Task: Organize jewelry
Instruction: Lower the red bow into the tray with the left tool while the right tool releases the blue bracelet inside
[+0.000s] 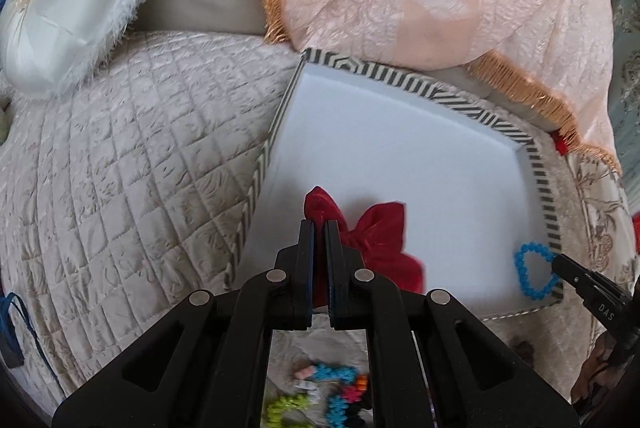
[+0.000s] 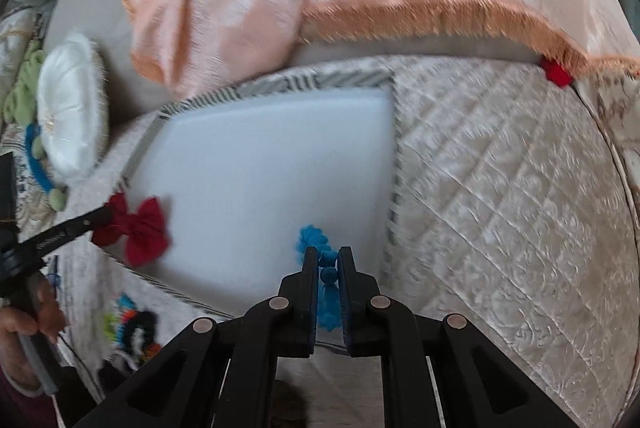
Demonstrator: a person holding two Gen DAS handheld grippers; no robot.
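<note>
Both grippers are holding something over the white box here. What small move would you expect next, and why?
Probably a release: the left gripper is shut on the red bow, and the right gripper on the blue bead bracelet, both already over the white floor of the striped-rim box. More loose pieces wait in the pile nearer the person, so opening the jaws seems likely.

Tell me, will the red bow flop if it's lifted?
Probably. The red bow looks like soft velvet with creased, drooping loops, so it should sag rather than stay stiff. It seems light, since the left gripper pinches just one loop. On the smooth white tray it might slide easily.
</note>
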